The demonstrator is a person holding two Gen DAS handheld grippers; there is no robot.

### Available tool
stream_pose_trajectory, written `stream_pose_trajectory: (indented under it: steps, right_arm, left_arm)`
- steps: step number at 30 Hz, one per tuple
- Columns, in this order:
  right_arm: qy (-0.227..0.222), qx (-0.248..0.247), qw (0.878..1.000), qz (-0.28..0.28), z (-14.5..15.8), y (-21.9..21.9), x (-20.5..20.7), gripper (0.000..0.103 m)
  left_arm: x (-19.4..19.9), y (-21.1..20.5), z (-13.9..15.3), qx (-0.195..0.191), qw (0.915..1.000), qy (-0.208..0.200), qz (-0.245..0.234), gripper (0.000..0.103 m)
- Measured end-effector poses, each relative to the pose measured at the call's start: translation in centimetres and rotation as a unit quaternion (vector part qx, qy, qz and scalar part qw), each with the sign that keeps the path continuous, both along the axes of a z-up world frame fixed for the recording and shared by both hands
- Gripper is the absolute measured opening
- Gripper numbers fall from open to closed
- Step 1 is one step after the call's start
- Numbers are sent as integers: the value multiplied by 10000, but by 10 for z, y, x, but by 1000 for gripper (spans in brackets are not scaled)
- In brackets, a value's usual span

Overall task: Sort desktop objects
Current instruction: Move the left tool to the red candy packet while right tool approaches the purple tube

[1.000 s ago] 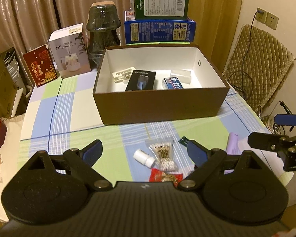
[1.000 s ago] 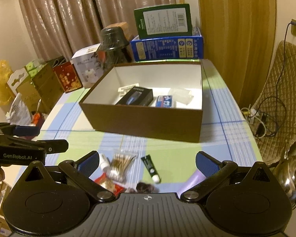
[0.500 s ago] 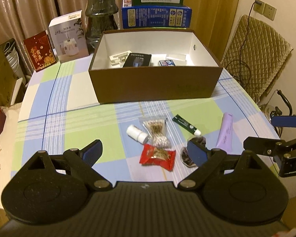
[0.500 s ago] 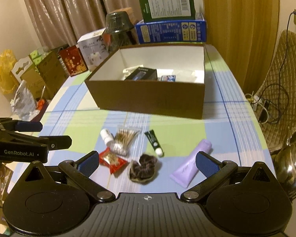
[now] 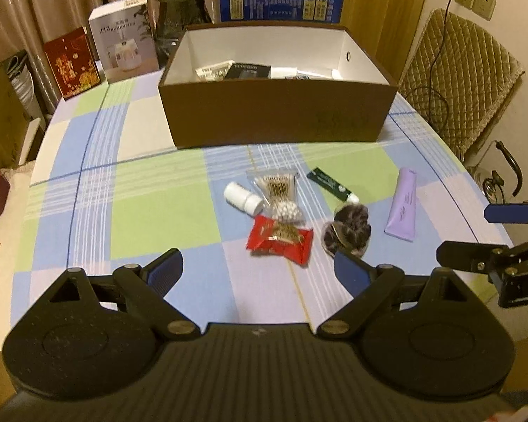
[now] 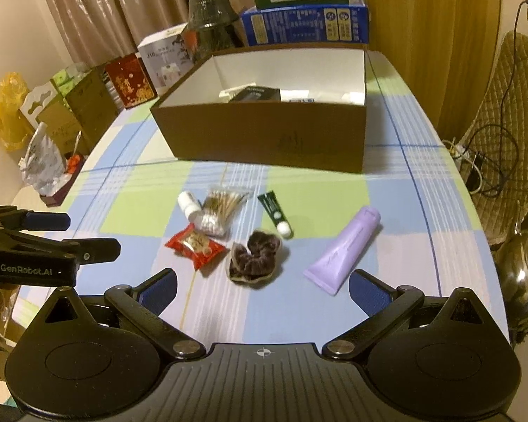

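Desktop objects sit loose in a cluster on the checked tablecloth [image 5: 140, 211], in front of the brown box [image 5: 278, 119]: white bottle [image 5: 242, 198] touching cotton swab bag [image 5: 280, 193], red snack packet [image 5: 280, 241] just below, dark scrunchie [image 5: 348, 228] beside it, green tube [image 5: 331, 184] apart, purple tube [image 5: 403, 205] furthest right, near the table's right edge. Box holds a black carton [image 5: 248, 70] and small packs. Bare cloth left of the cluster and between cluster and box. Left gripper [image 5: 258, 270] jaws wide apart, holding nothing, above the near edge. Right gripper [image 6: 262, 290] likewise spread wide, nothing between the fingers, scrunchie just ahead.
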State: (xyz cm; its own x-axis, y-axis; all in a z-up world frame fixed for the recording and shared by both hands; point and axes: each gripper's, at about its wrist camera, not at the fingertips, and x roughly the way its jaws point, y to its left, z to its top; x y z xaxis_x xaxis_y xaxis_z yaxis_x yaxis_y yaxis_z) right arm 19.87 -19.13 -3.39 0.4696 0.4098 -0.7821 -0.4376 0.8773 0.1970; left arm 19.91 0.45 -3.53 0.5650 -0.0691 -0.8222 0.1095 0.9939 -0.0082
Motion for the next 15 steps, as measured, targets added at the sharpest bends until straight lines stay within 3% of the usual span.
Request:
stream_pose_trajectory:
  steps: [15]
  right_arm:
    - [303, -135, 9993, -173, -20, -5, -5, 101]
  left_arm:
    - [-2, 0, -24, -36, 9994, 327, -64, 91]
